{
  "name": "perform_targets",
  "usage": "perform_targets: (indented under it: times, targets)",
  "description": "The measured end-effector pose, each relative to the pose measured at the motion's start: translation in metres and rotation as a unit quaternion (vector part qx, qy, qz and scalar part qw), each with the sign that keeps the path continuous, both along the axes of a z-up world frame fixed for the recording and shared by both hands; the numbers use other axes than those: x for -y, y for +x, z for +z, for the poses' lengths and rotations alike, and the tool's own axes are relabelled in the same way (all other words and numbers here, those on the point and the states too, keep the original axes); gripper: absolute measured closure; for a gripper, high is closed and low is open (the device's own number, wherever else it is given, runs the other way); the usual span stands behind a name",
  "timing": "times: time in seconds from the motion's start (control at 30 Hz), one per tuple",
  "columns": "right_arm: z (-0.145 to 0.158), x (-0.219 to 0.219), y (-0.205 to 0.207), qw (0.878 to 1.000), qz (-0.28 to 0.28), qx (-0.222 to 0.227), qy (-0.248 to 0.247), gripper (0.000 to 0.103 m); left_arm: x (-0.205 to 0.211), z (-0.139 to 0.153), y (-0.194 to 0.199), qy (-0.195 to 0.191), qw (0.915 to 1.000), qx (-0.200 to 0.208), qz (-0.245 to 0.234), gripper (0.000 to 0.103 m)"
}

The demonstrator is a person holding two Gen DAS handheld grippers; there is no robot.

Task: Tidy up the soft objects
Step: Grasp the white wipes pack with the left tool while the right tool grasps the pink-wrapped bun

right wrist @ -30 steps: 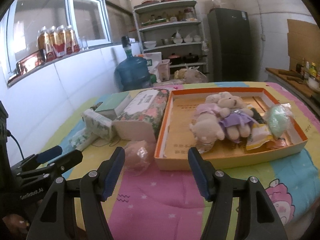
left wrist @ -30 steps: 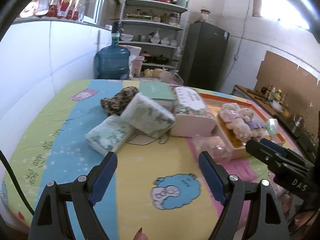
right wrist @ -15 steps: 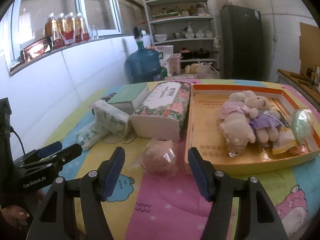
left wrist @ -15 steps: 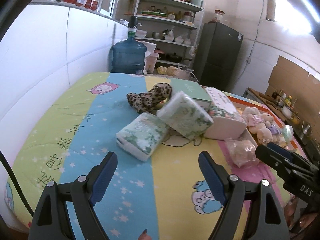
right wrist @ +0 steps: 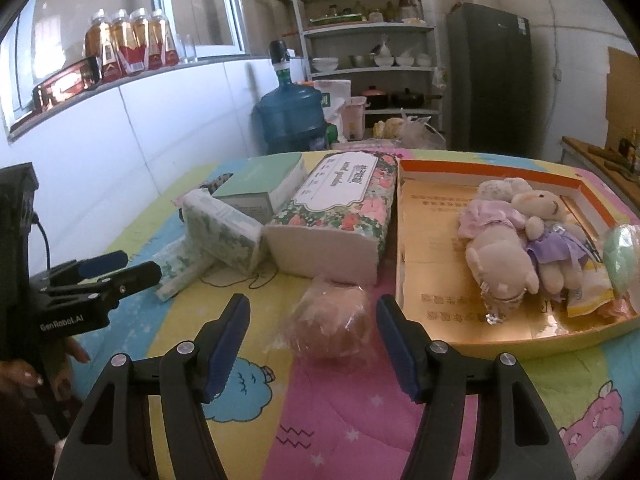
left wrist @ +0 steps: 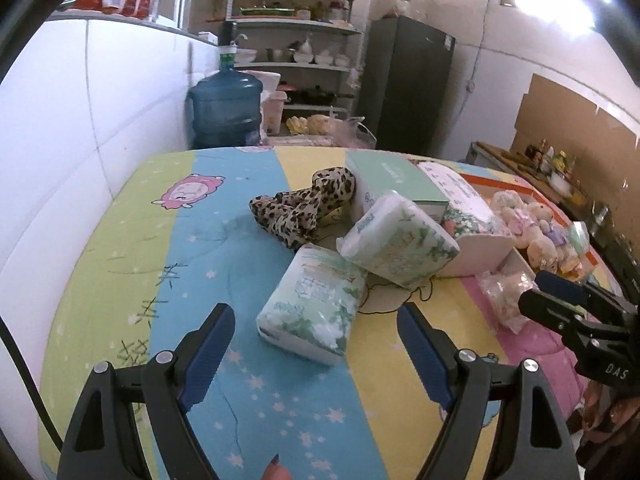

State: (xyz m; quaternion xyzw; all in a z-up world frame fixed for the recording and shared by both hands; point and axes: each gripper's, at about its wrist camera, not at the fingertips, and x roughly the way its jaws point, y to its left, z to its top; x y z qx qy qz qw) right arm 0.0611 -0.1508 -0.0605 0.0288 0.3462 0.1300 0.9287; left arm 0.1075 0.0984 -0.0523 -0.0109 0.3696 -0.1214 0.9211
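Observation:
My left gripper point(left wrist: 316, 344) is open just short of a green-printed tissue pack point(left wrist: 312, 304) that lies on the quilt. A second tissue pack point(left wrist: 400, 240) leans behind it, beside a leopard-print cloth point(left wrist: 308, 208). My right gripper point(right wrist: 314, 336) is open too. A pinkish round item in a clear bag point(right wrist: 332, 320) lies just ahead of its fingers, untouched. To the right an orange tray point(right wrist: 480, 168) holds two plush bears point(right wrist: 512, 240) and a pale green bag point(right wrist: 622, 252). The left gripper point(right wrist: 120, 264) shows at the left of the right wrist view, and the right gripper point(left wrist: 548, 294) at the right of the left wrist view.
A floral tissue box point(right wrist: 336, 216) and a green box point(right wrist: 256, 184) stand between the packs and the tray. A thin black cord point(left wrist: 400, 304) lies by the packs. Beyond the quilt are a blue water jug point(left wrist: 226, 108), shelves point(left wrist: 296, 28) and a dark fridge point(left wrist: 404, 84). A white wall runs along the left.
Both grippers have shifted left. The left went from the yellow stripe to face the near tissue pack. The right went from the tray's front corner to the bagged round item.

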Motion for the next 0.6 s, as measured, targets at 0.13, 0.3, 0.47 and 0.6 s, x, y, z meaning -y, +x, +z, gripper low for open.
perform_targets:
  times: [0.13,0.3,0.47,0.6]
  targets:
    - [-0.005,-0.003,0.007,1.000,-0.001,-0.004,-0.012,0.036,-0.001,-0.008,0.010,0.004,0.9999,-0.011,-0.011,0.020]
    - [-0.009,-0.009,0.011,0.999,0.002,-0.003,-0.032,0.036,0.002,-0.018,0.021,0.023,0.9993,-0.027,-0.015,0.020]
    - [-0.011,-0.013,0.013,0.999,0.007,-0.002,-0.046,0.036,0.004,-0.024,0.033,0.029,0.9987,-0.038,-0.019,0.020]
    - [-0.012,-0.017,0.012,0.999,0.013,-0.005,-0.052,0.036,0.005,-0.034,0.044,0.036,0.9968,-0.068,-0.020,0.022]
